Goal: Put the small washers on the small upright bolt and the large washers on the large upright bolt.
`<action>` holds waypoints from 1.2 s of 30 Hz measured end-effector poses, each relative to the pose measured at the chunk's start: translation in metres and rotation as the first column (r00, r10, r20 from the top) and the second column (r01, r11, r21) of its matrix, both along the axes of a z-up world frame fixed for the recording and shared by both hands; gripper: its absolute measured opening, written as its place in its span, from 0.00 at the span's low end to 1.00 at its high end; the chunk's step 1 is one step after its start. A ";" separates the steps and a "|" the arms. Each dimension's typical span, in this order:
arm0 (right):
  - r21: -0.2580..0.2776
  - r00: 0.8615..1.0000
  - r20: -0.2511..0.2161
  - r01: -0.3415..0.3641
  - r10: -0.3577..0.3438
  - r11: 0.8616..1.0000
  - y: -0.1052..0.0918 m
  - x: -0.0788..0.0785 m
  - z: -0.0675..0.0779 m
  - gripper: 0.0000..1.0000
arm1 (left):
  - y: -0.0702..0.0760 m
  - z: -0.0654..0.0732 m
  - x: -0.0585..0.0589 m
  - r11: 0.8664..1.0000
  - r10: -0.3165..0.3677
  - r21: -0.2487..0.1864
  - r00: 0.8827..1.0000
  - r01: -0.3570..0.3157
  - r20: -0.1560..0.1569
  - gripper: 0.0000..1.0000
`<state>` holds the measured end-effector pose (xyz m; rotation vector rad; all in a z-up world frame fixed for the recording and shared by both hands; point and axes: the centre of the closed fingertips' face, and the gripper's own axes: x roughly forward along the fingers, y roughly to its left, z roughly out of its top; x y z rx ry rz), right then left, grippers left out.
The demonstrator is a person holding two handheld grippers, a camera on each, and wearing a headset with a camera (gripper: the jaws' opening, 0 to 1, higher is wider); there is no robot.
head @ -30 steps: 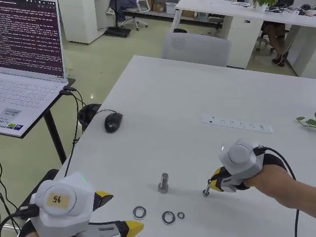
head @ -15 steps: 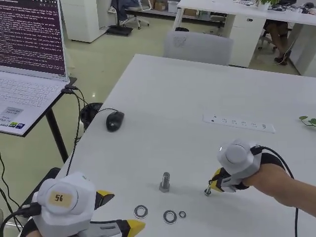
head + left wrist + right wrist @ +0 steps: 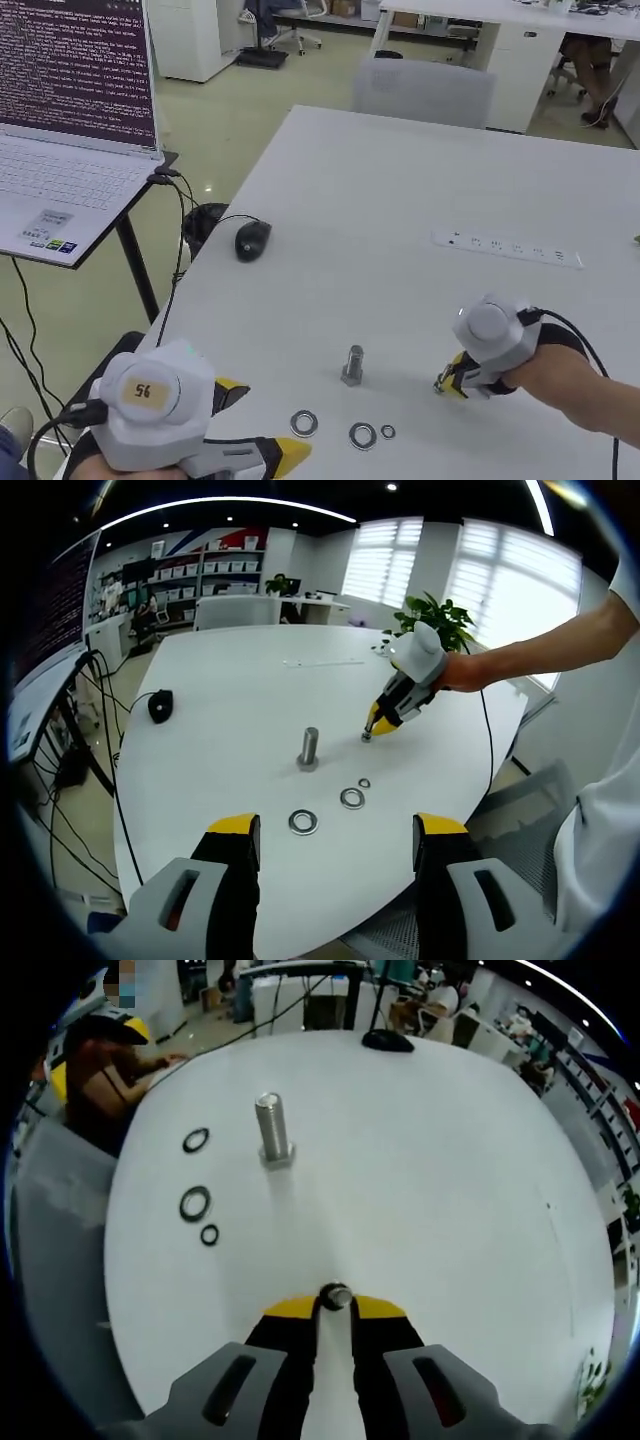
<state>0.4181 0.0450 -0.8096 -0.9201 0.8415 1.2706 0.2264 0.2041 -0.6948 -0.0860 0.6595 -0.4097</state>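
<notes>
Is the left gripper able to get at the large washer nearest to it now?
Probably yes: the left gripper is open, the large washer lies flat on the bare table ahead of it, and nothing stands between them.

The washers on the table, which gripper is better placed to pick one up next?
Left, probably. The left gripper is open, with the washers lying just ahead of its jaws. The right gripper is shut on the small bolt, off to the side of them.
</notes>
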 end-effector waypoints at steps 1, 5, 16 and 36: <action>-0.003 1.000 0.000 0.002 -0.002 1.000 0.000 0.000 -0.001 0.13 | 0.000 0.000 0.000 1.000 0.000 0.001 1.000 0.000 -0.001 0.61; 0.003 0.999 -0.013 0.034 -0.034 0.999 -0.002 0.002 -0.006 0.13 | 0.002 -0.001 -0.001 1.000 0.003 0.002 1.000 -0.003 -0.004 0.61; 0.024 0.994 -0.034 0.107 -0.106 0.994 -0.025 -0.004 -0.007 0.16 | -0.005 0.000 0.001 1.000 -0.011 0.005 1.000 0.011 -0.003 0.61; 0.082 0.995 -0.097 0.033 -0.025 0.996 -0.017 -0.065 -0.009 0.17 | -0.011 0.002 0.000 1.000 -0.027 0.009 1.000 0.027 0.003 0.61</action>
